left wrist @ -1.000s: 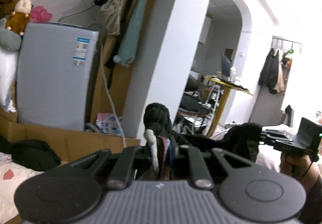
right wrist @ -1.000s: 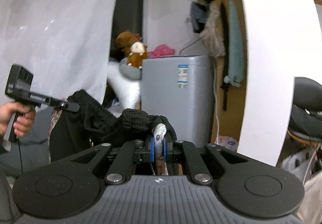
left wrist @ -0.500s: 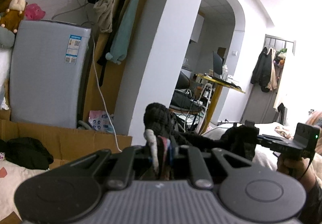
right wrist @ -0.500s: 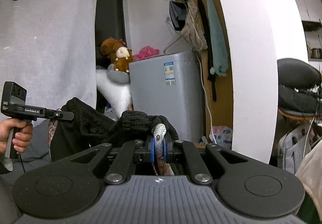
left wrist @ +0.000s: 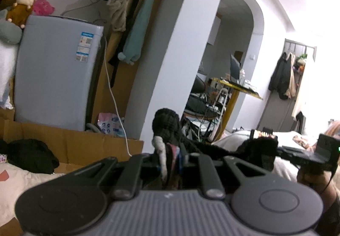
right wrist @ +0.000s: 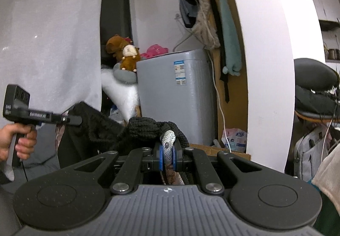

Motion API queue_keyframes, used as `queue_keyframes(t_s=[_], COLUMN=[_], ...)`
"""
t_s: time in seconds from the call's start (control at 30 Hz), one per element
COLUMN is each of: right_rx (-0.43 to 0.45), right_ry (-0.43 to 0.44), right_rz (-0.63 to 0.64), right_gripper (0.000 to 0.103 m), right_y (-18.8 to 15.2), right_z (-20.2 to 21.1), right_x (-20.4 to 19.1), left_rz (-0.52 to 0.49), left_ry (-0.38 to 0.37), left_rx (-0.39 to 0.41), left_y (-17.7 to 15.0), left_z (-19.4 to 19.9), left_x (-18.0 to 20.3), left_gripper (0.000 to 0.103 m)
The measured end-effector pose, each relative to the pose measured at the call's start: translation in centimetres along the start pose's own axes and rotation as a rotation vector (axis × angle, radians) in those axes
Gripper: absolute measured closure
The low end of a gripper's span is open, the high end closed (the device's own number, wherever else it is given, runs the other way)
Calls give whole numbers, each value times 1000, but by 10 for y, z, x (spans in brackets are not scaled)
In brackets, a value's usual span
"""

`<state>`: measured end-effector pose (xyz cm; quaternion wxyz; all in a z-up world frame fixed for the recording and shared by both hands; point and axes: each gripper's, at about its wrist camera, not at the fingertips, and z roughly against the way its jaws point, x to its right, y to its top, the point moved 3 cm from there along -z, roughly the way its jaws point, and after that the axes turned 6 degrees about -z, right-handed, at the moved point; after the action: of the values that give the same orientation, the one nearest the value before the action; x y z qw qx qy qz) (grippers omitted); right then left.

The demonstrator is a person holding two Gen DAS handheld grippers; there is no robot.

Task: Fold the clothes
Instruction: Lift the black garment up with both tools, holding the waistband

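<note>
Both views swung since 0.5 s ago, washer (left wrist: 55, 74) nearer in left view; black knit garment (left wrist: 167, 125) held up in mid-air, stretched btwn left hand-held gripper (left wrist: 170, 161) & right hand-held gripper (right wrist: 167, 154), each clamped on its edge

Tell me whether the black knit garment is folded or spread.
Spread, not folded: the black knit garment hangs stretched between the shut left claw and right claw.
</note>
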<state>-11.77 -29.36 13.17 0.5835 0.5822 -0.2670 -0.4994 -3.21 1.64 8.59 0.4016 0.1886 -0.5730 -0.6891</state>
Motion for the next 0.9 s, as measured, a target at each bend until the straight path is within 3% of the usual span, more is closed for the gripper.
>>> queue_keyframes(t_s=[0.33, 0.5, 0.9], right_rx=[20, 1, -82], right_ry=[24, 25, 20], right_rz=[-33, -49, -104], right_gripper=[94, 94, 94], right_y=[17, 8, -41], right_z=[17, 12, -25], right_x=[-18, -13, 13], left_rz=[-29, -23, -1], left_ry=[10, 5, 15], left_rx=[70, 68, -143], left_y=[14, 13, -35], left_z=[24, 23, -43], left_x=[7, 5, -13], left_gripper=[88, 88, 88])
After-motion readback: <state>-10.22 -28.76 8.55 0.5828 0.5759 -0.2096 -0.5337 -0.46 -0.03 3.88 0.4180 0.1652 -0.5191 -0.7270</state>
